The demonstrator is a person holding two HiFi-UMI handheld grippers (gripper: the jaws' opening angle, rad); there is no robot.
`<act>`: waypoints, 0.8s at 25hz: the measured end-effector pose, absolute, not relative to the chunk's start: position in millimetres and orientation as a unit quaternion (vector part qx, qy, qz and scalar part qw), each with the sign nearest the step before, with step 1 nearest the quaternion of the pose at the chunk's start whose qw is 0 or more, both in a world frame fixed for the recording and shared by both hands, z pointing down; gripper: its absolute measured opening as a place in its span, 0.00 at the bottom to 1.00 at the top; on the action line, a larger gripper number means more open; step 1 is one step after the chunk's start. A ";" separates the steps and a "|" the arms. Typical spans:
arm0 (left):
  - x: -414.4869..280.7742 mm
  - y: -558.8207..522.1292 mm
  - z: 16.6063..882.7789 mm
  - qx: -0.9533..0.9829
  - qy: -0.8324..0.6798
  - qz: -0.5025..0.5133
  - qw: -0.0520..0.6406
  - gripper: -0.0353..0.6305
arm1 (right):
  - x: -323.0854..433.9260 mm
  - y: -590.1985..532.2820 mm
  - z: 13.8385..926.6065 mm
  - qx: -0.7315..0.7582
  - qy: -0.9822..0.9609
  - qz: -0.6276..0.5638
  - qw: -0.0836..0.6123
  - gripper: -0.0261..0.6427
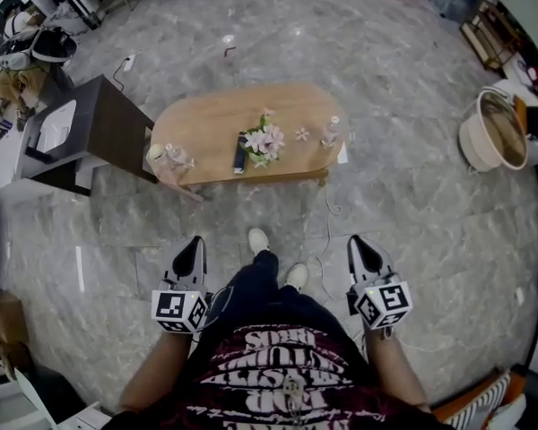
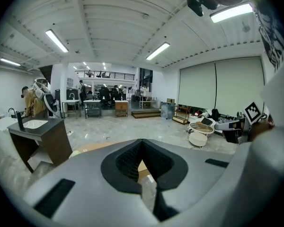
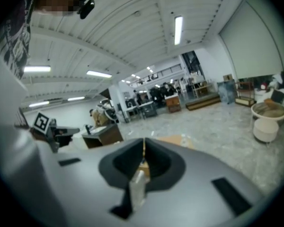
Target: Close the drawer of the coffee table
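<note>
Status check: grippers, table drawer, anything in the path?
Left gripper and right gripper shut, empty, short of the coffee table. Drawer not made out from here. Thin cord on floor between.

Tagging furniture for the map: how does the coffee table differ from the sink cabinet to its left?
The coffee table is light wood with an oval top; the sink cabinet is dark and boxy. The coffee table carries flowers and a bottle; the sink cabinet holds a white basin. Both stand on the grey floor.
</note>
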State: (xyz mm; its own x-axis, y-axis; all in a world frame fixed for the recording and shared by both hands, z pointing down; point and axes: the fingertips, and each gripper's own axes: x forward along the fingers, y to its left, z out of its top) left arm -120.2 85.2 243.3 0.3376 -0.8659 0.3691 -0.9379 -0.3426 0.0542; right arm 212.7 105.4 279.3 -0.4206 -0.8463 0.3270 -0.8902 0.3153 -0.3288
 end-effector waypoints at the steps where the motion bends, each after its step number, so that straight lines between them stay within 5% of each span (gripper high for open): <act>1: -123.1 86.1 250.0 0.805 -0.559 0.141 0.138 0.09 | 211.7 105.5 288.1 0.536 -0.808 0.241 0.050 0.09; 20: -134.2 23.1 329.2 0.799 -0.539 0.162 0.209 0.09 | 183.9 28.5 337.2 0.507 -0.809 0.264 0.140 0.09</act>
State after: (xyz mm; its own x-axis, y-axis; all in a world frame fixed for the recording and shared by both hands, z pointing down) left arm -134.2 23.1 329.2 0.3653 -0.7947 0.4848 -0.9303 -0.3306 0.1591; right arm 183.9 28.5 337.2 -0.4473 -0.7456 0.4940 -0.8935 0.3472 -0.2849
